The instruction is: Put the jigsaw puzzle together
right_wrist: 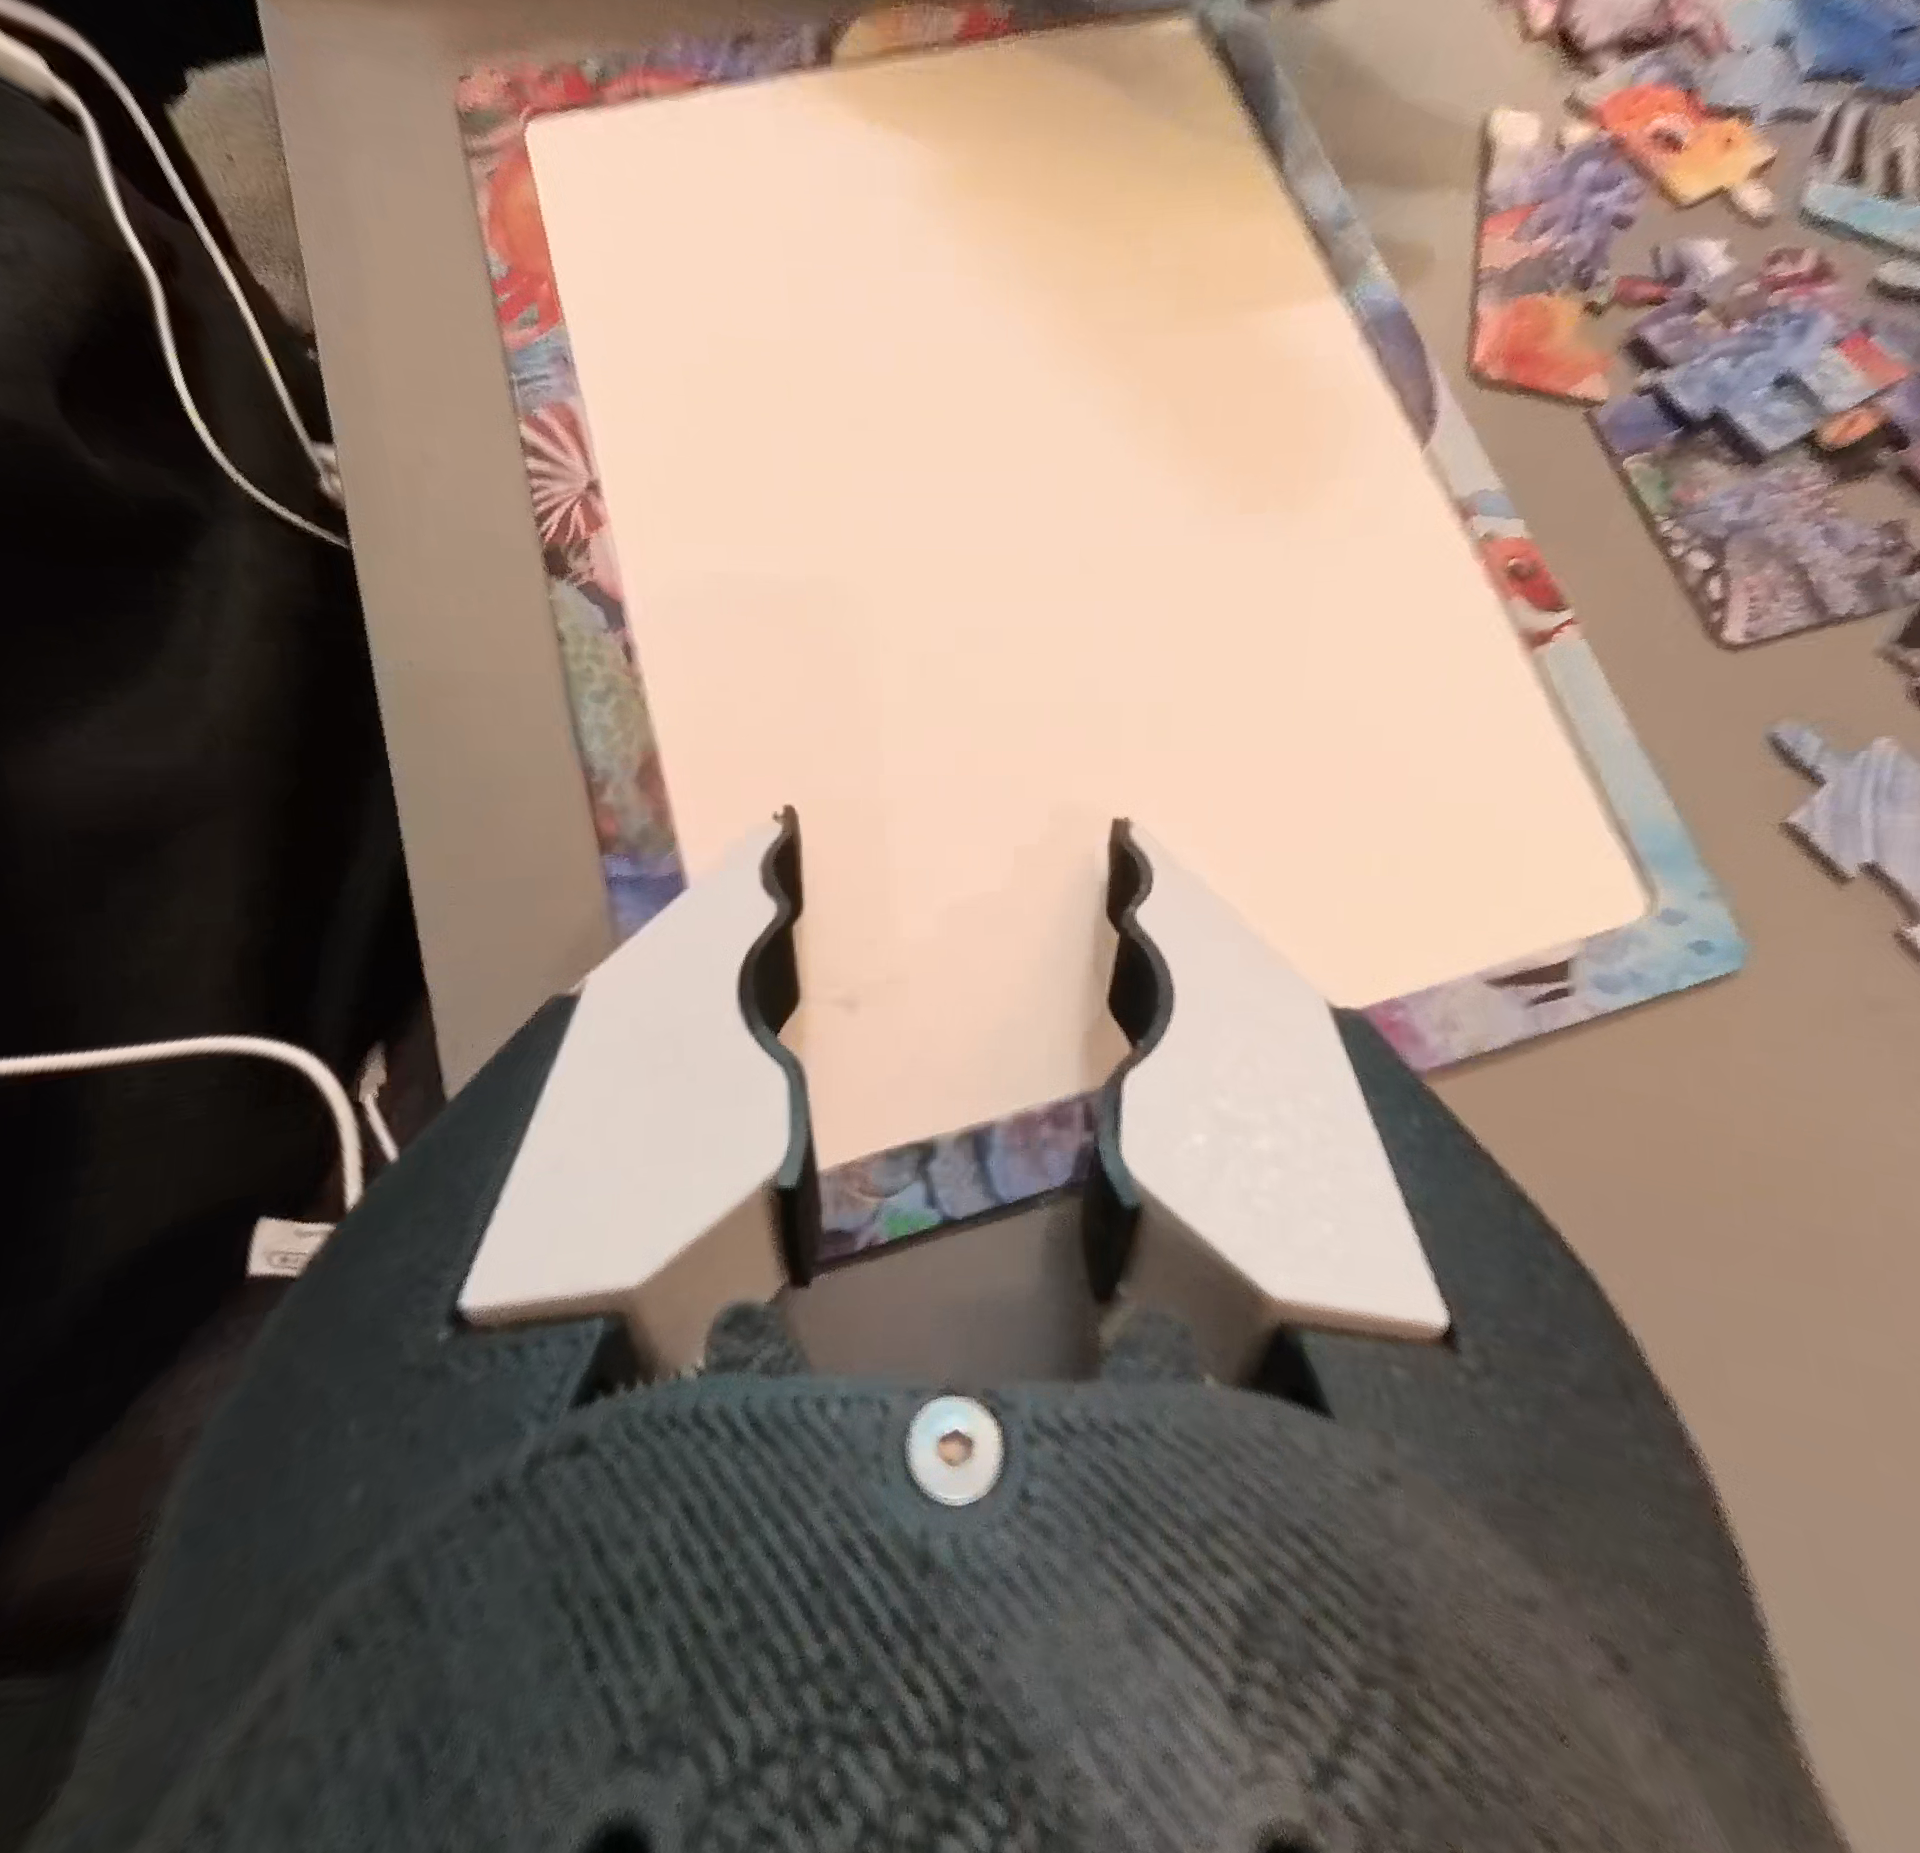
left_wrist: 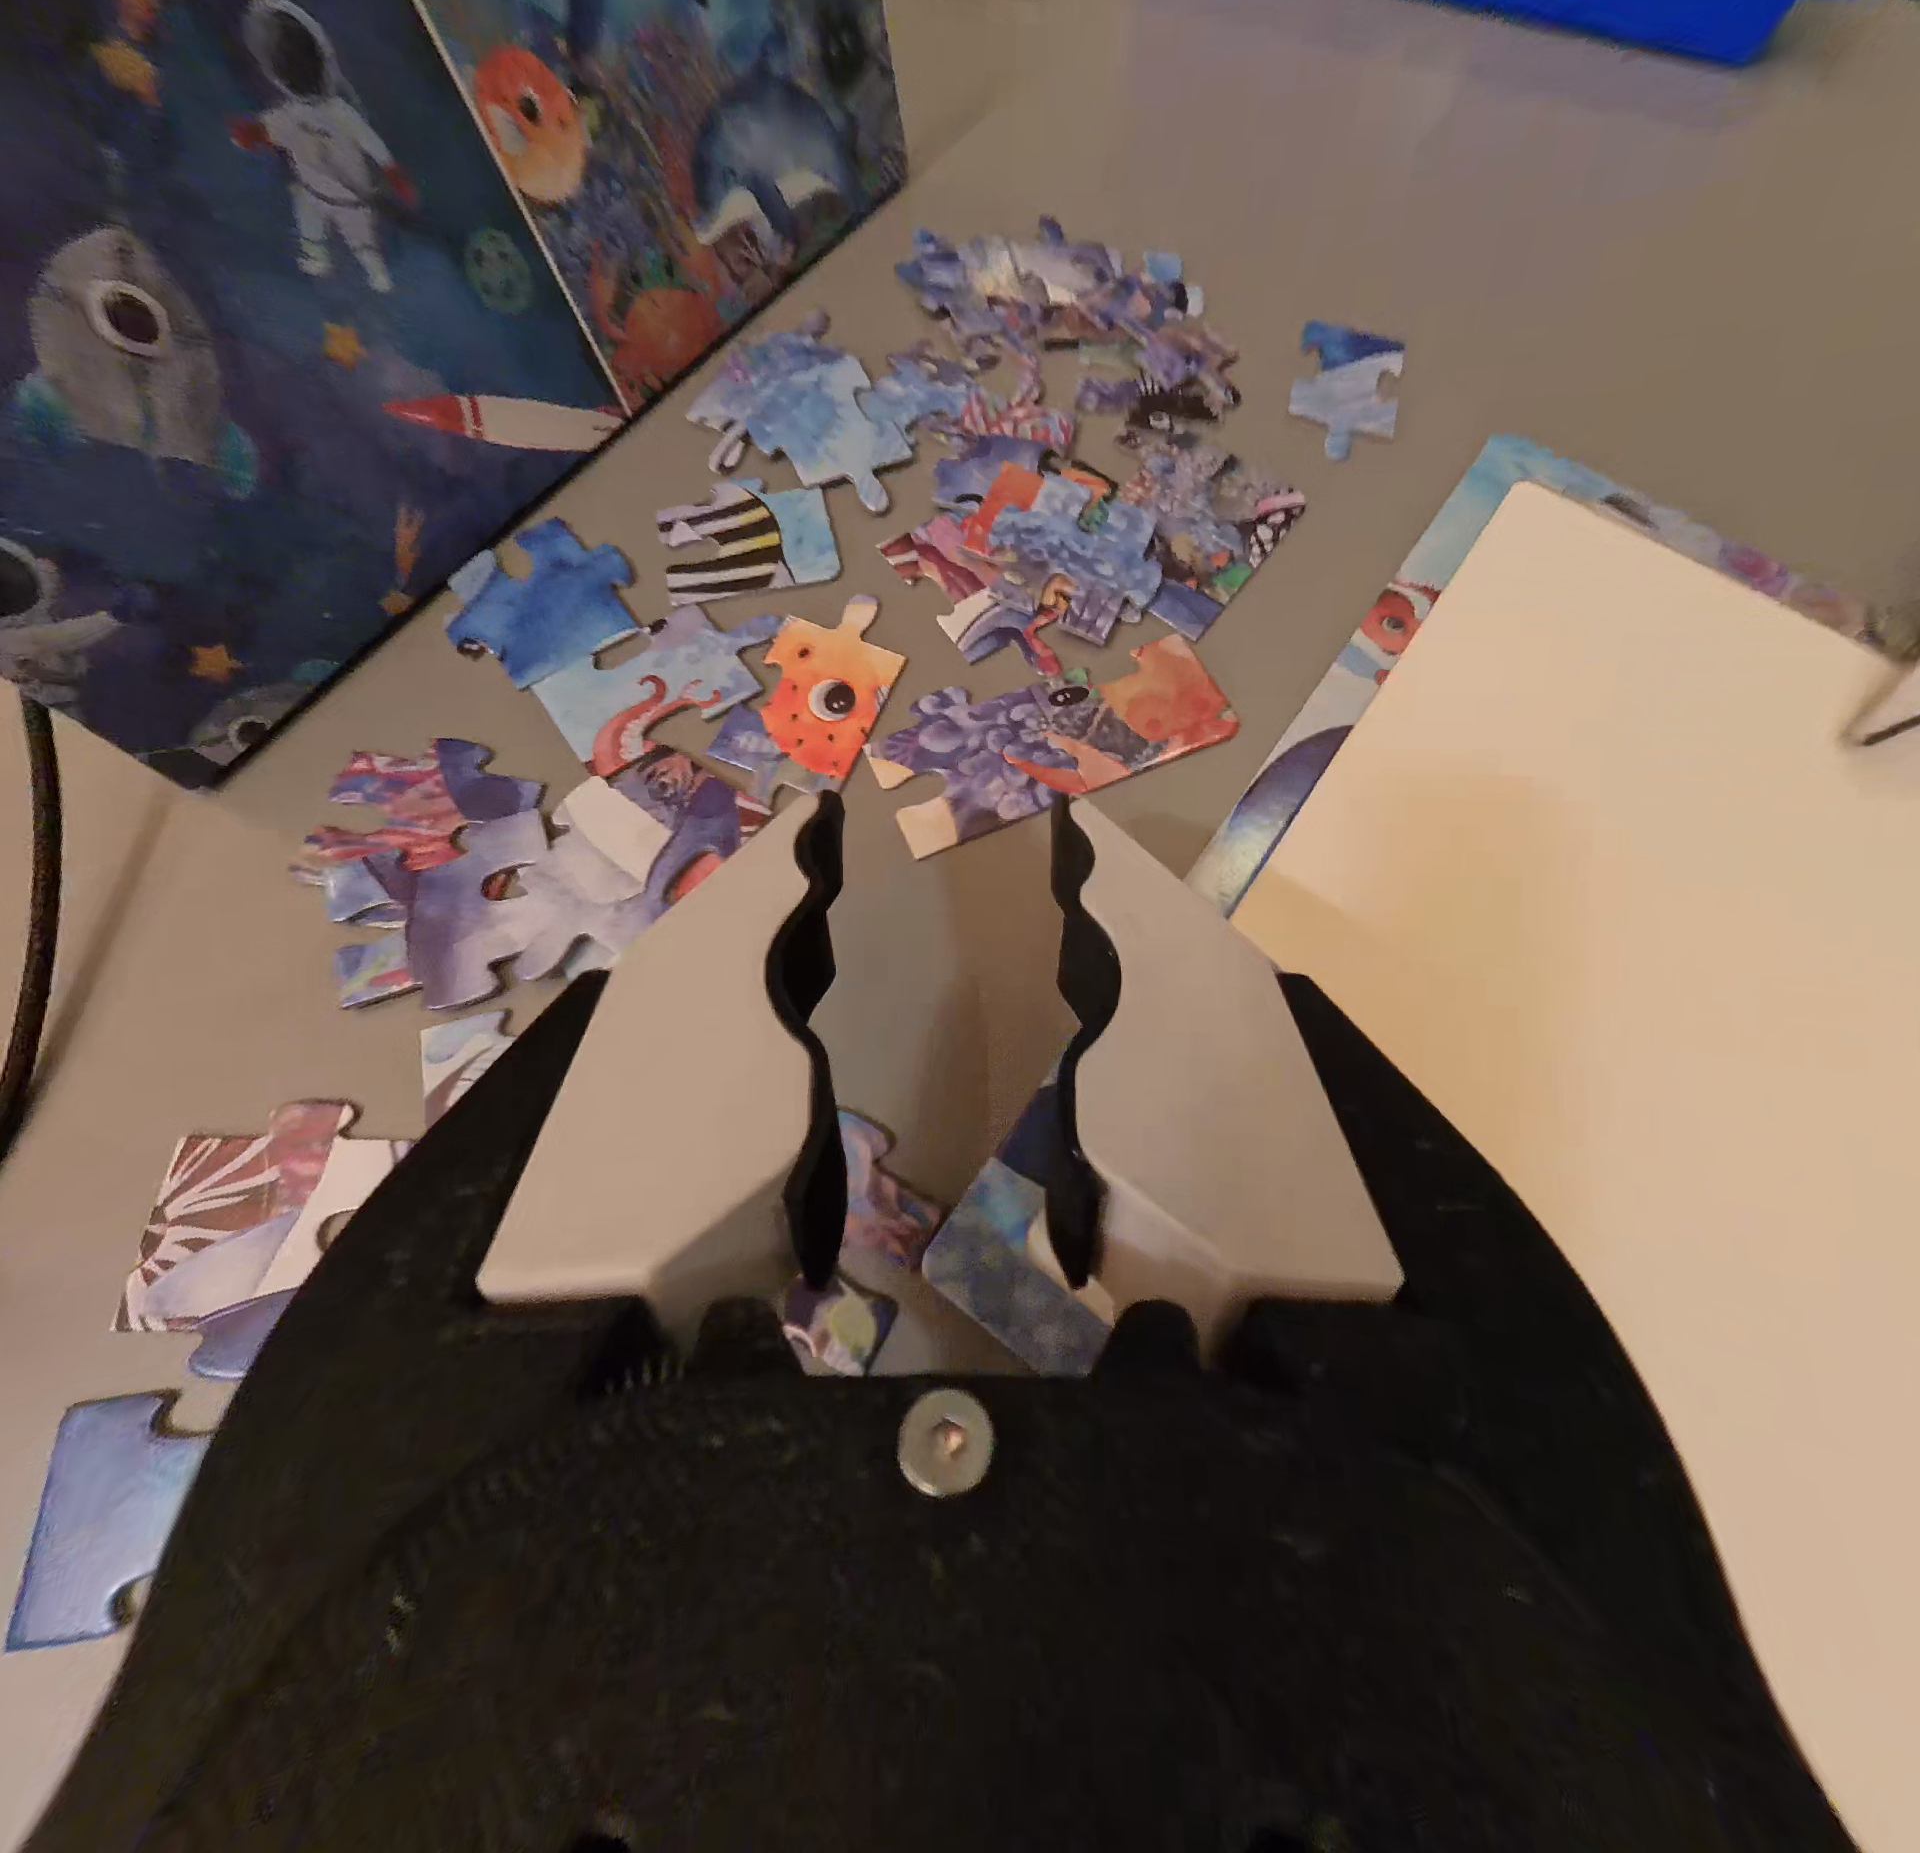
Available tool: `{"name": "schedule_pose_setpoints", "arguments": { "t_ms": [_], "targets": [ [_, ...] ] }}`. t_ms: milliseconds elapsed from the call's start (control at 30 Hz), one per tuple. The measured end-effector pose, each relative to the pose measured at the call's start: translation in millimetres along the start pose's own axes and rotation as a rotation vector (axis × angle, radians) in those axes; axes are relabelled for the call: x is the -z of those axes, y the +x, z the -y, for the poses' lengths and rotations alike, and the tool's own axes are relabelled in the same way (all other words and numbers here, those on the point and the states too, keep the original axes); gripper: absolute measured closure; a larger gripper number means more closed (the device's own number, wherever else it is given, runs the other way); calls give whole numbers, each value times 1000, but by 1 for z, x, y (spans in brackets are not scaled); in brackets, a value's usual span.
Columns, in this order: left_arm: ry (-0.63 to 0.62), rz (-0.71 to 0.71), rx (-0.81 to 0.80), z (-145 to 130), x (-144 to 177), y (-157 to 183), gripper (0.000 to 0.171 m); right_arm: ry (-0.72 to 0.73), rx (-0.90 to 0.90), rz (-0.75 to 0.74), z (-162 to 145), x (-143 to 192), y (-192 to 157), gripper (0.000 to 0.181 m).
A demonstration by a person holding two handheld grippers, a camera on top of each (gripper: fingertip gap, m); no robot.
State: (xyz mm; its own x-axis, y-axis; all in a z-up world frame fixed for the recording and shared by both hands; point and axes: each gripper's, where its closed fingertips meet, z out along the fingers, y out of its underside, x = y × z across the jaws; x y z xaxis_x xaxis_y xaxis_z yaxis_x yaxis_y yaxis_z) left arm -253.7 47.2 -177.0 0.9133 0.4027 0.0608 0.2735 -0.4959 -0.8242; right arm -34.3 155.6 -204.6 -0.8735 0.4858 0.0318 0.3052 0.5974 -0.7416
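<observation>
On the grey table [right_wrist: 364, 556] the puzzle frame [right_wrist: 1600, 754] lies empty near its edge with loose pieces [left_wrist: 831, 697] scattered beside it, so judging placement unstarted, the left gripper [left_wrist: 940, 816] and right gripper [right_wrist: 951, 827], fingers apart and empty, must first pick one.

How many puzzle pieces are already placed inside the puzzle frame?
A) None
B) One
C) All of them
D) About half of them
A: the puzzle frame encloses only a bare cream surface, while the loose pieces lie on the grey table beside it.
</observation>
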Motion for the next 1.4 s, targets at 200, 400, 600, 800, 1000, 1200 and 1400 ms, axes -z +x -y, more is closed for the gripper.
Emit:
{"name": "schedule_pose_setpoints", "arguments": {
  "t_ms": [200, 400, 600, 800, 1000, 1200, 1400],
  "targets": [
    [106, -48, 98, 10, 12, -9, 134, 230, 24, -128, 67, 18, 61, 124],
    [135, 31, 70, 8, 17, -25, 134, 597, -46, -218, 144, 17, 142, 129],
    [177, -20, 27, 13, 20, -14, 144, 362, -49, -513, 74, -3, 198, 131],
    [114, -10, -64, 5, 10, -1, 143, 550, -24, -639, 85, 38, 203, 140],
    [117, -17, -45, 5, 11, -4, 143, 462, -125, -654, 64, 38, 220, 131],
    [177, -37, 88, 7, 22, -25, 144, 421, -307, -687, 29, 57, 249, 126],
    [221, 25, 126, 9, 35, -47, 146, 525, -435, -635, 24, 73, 258, 124]
  ]
}}
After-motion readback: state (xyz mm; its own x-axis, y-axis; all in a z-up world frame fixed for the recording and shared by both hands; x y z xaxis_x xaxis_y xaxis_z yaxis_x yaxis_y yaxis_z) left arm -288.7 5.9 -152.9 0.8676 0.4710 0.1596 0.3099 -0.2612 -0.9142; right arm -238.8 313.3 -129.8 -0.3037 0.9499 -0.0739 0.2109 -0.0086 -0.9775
